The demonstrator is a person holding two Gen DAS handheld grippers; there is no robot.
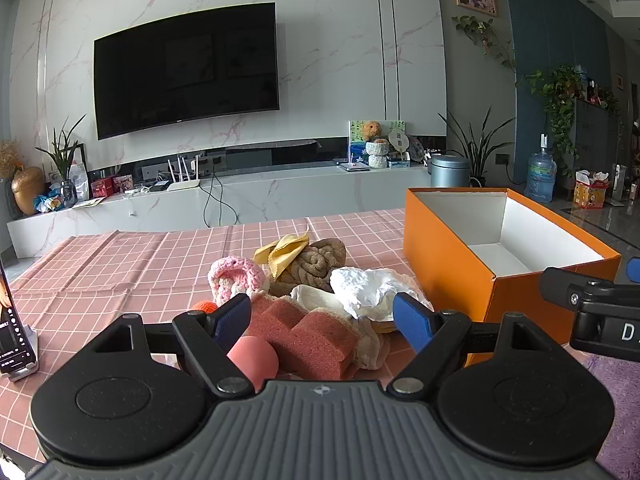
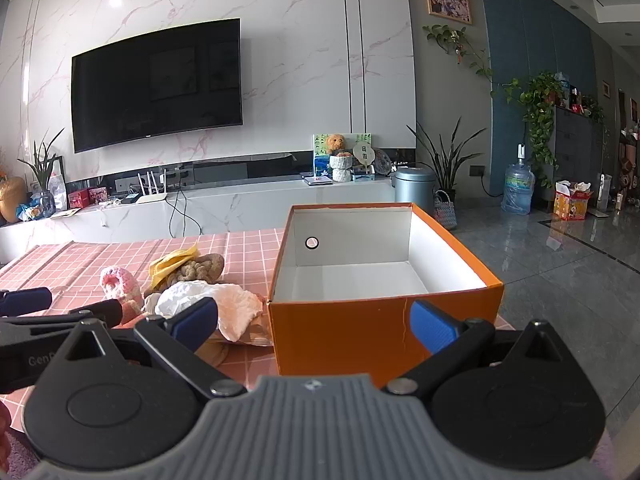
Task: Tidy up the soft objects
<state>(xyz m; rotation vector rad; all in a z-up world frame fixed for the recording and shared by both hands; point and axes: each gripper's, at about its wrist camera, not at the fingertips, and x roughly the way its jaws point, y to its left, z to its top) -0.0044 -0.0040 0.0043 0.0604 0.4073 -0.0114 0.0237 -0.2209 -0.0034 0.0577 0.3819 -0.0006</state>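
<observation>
Surface: table under a pink checked tablecloth, creased in long folds.
Box: orange box, open top, white inside, on the cloth's right part.
Pile: just left of the box: pink sponge, pink ball, white crumpled cloth, brown rope knot, yellow cloth, pink crochet piece.
Left edge: phone on a stand.

The left gripper and the right gripper both tilt slightly downward side by side, blue-padded jaws spread wide and holding nothing
</observation>
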